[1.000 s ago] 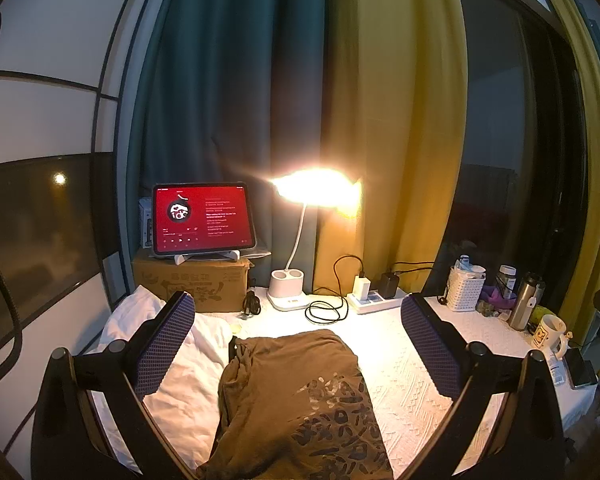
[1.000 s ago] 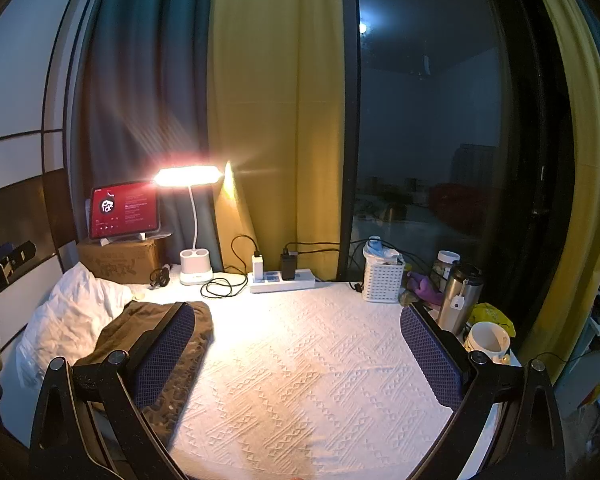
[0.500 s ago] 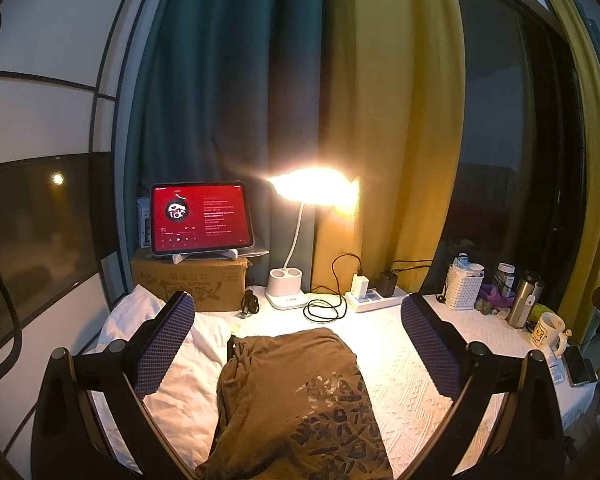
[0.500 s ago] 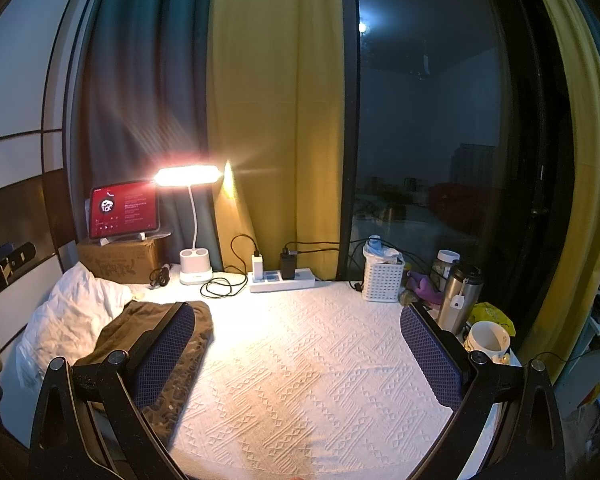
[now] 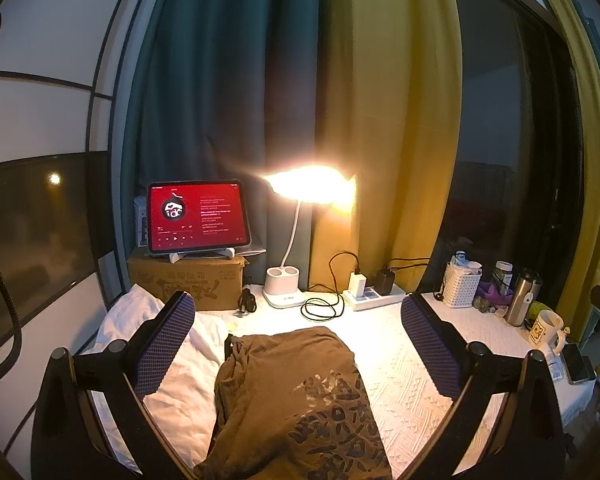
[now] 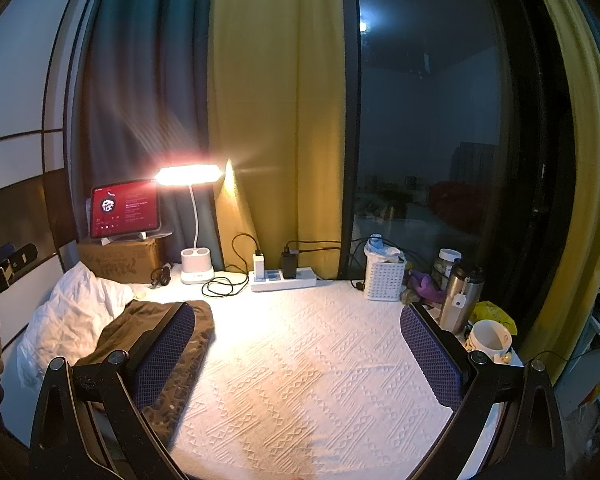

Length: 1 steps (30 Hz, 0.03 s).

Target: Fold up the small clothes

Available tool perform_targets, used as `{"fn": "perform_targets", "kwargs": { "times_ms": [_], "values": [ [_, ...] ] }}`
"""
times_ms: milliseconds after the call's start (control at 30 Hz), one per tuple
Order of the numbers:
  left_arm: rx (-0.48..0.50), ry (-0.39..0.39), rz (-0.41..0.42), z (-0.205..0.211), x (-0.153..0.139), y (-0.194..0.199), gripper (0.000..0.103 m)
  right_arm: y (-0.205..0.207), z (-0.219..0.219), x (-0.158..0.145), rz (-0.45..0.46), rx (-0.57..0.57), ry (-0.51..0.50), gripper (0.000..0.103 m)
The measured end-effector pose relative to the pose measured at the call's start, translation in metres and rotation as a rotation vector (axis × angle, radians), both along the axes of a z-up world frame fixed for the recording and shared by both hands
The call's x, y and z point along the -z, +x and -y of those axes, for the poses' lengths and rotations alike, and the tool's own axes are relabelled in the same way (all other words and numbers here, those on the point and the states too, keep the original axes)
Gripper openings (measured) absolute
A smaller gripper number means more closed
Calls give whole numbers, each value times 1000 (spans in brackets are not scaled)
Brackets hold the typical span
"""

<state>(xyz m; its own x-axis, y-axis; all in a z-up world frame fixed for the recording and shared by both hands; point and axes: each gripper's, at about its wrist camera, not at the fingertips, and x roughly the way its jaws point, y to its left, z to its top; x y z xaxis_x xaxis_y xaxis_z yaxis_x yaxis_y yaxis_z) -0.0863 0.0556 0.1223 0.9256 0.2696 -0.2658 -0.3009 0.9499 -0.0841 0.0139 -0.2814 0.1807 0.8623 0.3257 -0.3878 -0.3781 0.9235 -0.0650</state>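
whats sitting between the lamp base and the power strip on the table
A loose coil of black cable lies on the white tablecloth between the lamp base and the power strip. Both wrist views show it, the left most clearly.

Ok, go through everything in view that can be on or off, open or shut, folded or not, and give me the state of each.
left gripper: open, holding nothing
right gripper: open, holding nothing
brown shirt: lying rumpled on the table, not neatly folded
white cloth: crumpled in a heap
desk lamp: on
tablet: screen lit, red music player
power strip: two chargers plugged in
steel flask: lid on
white mug: upright
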Motion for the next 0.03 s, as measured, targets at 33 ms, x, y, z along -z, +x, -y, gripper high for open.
{"fn": "perform_targets", "kwargs": {
  "times_ms": [33],
  "values": [
    [4, 0, 3, 0, 0, -1, 102, 0, 0, 0, 0, 0, 0, 103]
  ]
}}
